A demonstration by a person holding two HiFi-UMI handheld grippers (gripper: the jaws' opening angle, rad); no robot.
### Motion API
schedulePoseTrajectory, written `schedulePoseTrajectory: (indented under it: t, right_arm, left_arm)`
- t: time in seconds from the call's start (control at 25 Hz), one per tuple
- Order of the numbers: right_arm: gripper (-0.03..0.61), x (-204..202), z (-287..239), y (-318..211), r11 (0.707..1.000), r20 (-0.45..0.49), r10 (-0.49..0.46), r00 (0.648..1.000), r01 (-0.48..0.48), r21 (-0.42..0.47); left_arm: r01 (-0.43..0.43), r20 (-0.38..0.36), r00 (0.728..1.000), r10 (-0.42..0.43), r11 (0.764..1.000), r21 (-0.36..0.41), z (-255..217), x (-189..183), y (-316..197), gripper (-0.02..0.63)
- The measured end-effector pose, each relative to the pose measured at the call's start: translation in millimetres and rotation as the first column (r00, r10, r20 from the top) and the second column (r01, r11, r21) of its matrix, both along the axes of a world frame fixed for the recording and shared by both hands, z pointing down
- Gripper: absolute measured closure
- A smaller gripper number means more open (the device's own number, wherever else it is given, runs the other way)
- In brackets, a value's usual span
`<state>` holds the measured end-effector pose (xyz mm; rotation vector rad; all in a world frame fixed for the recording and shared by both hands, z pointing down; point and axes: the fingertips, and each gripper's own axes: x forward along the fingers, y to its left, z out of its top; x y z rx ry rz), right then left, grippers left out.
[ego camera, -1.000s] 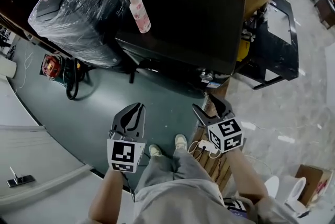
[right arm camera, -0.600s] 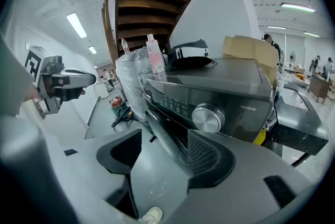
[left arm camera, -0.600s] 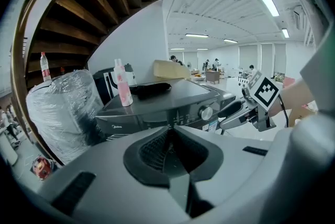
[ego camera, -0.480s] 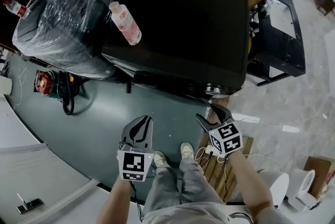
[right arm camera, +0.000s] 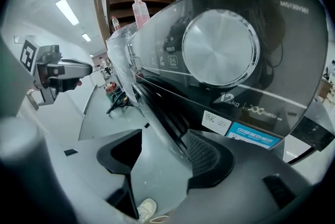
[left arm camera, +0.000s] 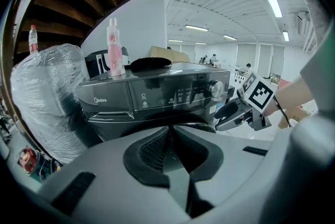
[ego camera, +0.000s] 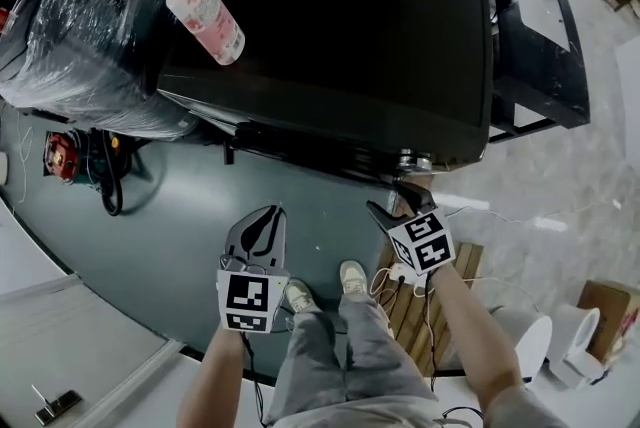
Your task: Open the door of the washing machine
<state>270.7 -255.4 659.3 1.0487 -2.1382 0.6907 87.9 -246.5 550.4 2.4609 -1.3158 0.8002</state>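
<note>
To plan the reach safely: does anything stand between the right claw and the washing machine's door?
Nothing visible does. The right claw hangs open just before the front of the washing machine, near the round dial, with only free air between them. The pink bottle stands on top of the machine, out of the way.

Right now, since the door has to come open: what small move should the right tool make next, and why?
Probably ease the right tool down toward the door: its jaws stand apart and empty, just under the dial, not yet on the door's edge.
</note>
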Motion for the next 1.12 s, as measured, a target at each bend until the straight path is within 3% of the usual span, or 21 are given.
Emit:
schedulePoseTrajectory:
  t: [0.6,0.72,0.88,1.12]
  right_arm:
    - [0.319,7,68,-18,0.994,-0.063,-0.101,0.993,0.098,-0.050]
    - [0.385,8,76,-21,0.993,-0.107,-0.110,0.988,0.105,-0.052]
    - [0.402,7,80,-20,0.990,-0.136,-0.139,0.981,0.133,-0.049]
    - [0.420,-6,81,6,0.977,-0.050,-0.169,0.984,0.160,-0.139]
  left_arm:
    - [-0.015,0.001,1.000,0.015,0.996,-0.087,71,-1,-6,0.574]
    - [-0.007,-0.008,1.000,0.006,0.994,-0.109,79,-1,-3,0.574]
    - [0.021,-0.033,0.999,-0.025,0.991,-0.132,84,-3,4,0.574]
    - [0.033,-0.030,0.999,-0.038,0.988,-0.148,89,-7,12,0.574]
